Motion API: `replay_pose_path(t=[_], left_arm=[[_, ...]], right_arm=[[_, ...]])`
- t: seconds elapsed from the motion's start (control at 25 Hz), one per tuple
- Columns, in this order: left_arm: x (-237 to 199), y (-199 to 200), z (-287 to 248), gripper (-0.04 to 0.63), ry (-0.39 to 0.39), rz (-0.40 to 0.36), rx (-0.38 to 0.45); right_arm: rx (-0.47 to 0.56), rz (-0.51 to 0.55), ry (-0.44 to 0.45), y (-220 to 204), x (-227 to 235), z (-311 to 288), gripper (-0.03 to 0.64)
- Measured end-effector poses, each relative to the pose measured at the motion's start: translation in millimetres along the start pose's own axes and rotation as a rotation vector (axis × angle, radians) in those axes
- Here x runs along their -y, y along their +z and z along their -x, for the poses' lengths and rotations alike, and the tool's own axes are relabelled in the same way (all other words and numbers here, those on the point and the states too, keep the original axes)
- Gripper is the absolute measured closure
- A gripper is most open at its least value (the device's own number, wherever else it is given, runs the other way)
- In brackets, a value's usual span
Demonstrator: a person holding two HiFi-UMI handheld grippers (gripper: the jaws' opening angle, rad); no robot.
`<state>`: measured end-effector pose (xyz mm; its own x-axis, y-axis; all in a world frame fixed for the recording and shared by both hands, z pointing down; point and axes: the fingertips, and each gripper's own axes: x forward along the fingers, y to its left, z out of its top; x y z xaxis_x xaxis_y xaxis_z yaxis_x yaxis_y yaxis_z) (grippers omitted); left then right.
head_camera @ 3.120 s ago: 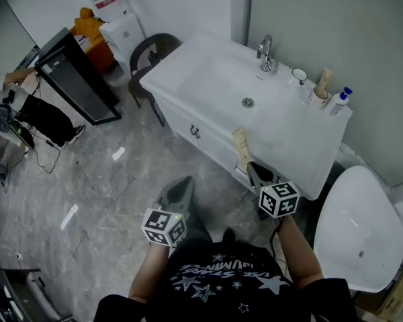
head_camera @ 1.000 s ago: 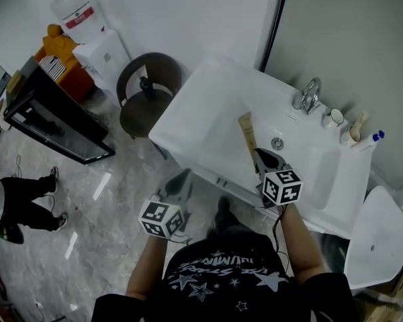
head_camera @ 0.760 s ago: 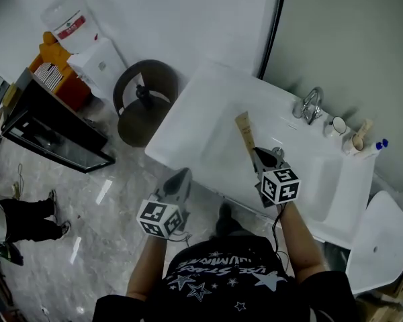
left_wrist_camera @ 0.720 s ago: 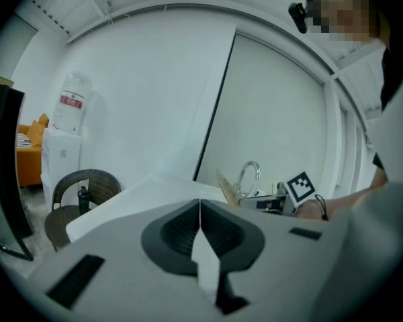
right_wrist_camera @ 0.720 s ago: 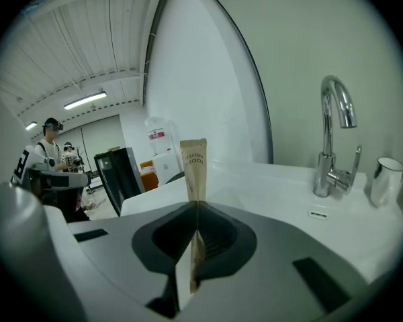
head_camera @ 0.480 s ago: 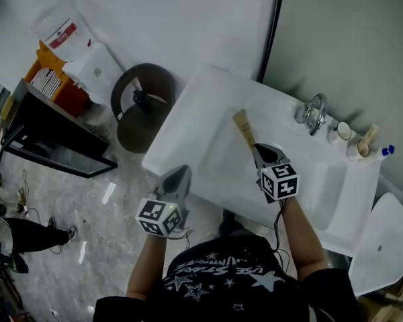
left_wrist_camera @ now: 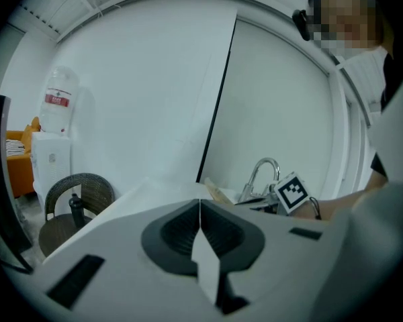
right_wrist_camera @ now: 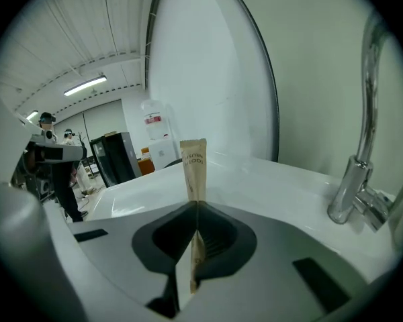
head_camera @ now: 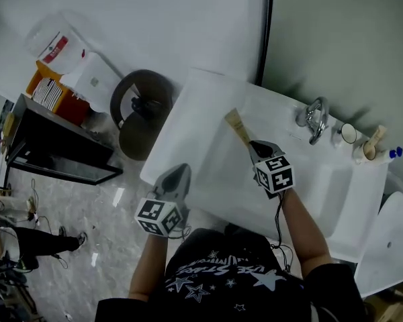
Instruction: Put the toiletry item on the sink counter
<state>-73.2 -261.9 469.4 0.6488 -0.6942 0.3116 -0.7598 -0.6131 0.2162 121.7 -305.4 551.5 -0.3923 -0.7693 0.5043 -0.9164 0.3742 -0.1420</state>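
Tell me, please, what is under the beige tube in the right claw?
Under the tube only the bare basin of the white sink shows; the right claw holds the tube above it. The claw covers the basin part beneath itself.

A flat tan tube (head_camera: 236, 124), pinched in the right tool (head_camera: 256, 145), juts out over the white sink counter (head_camera: 191, 107).

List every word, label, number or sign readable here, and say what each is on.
"STARS": on the person's black shirt, upside down in the head view; the rest of that print is unreadable.
On the tube in the right gripper: dark print, too blurred to read.
On the water bottle, red label: too small to read.
Cubes on the left gripper and right gripper: square markers only, no words.
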Motion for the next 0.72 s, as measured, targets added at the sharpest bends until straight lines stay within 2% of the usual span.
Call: replay_pose_path(t=[0.12,0.32,0.48,0.72], left_arm=[[-5,1,-4,0.575,0.0,-0.006,-0.012],[-20,6,-19,0.575,-0.021,-0.001,-0.026],[-35,9,-38,0.575,-0.073,-0.017,-0.047],[-60,22,-64,0.575,-0.167,-0.037,-0.077]], right_arm=[[-0.024,0.024,0.01,3,2,-8,0.598],[-0.053,0.048,-0.033,7,9,-20,0.598],[-0.101,0.106,-0.087,6,12,-30,0.598],[-0.15,0.127,-0.142,18,15,-54,0.598]])
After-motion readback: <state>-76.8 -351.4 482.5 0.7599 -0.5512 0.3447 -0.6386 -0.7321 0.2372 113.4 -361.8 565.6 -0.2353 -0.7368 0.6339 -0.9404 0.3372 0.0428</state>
